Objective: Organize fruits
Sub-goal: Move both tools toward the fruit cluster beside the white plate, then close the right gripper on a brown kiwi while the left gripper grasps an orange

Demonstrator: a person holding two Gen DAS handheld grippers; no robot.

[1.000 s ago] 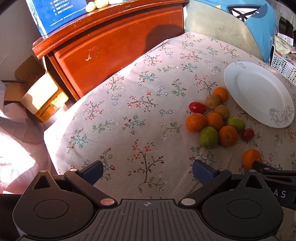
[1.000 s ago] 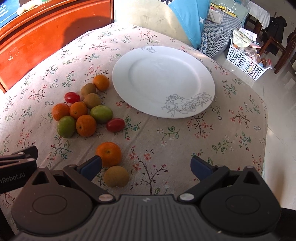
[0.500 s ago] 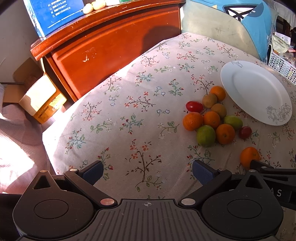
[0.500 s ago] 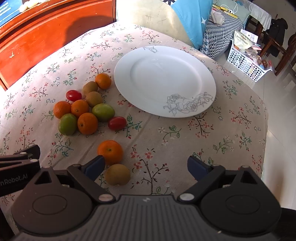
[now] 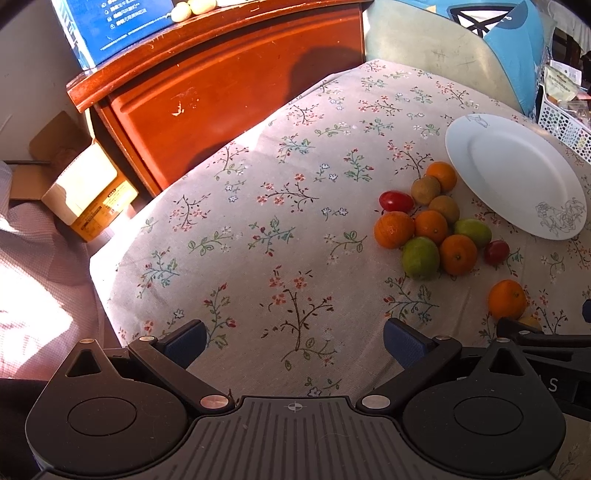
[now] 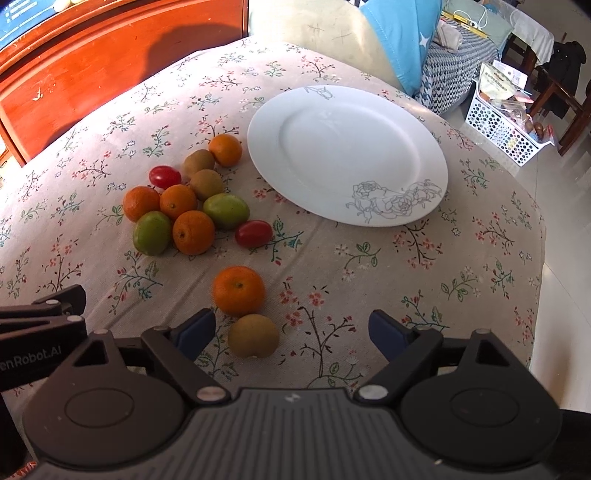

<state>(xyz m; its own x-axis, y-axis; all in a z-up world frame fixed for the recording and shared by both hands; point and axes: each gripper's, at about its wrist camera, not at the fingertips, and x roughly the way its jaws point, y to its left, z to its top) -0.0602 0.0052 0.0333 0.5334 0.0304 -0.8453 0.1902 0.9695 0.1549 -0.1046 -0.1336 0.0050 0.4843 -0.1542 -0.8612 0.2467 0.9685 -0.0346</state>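
Note:
A white plate (image 6: 347, 155) lies on the flowered tablecloth (image 6: 424, 280). Left of it sits a cluster of fruit (image 6: 192, 206): small oranges, green fruits, brown kiwis and two cherry tomatoes. A lone orange (image 6: 239, 290) and a brown kiwi (image 6: 253, 336) lie nearer to me. My right gripper (image 6: 291, 326) hovers over that kiwi, which is between the fingers close to the left one. Its jaws are closing and the pads do not touch the kiwi. My left gripper (image 5: 293, 334) stands open over bare cloth, left of the cluster (image 5: 432, 229), the orange (image 5: 506, 299) and the plate (image 5: 513, 173).
A red-brown wooden cabinet (image 5: 236, 92) with a blue box (image 5: 110, 26) on top stands behind the table. A cardboard box (image 5: 85, 188) sits on the floor to the left. A blue-and-cream cushion (image 6: 399, 40) and a white basket (image 6: 506, 129) lie beyond the table's right edge.
The right gripper's fingers have drawn closer together around the kiwi. The fruit and plate lie where they were. The left gripper has stayed put.

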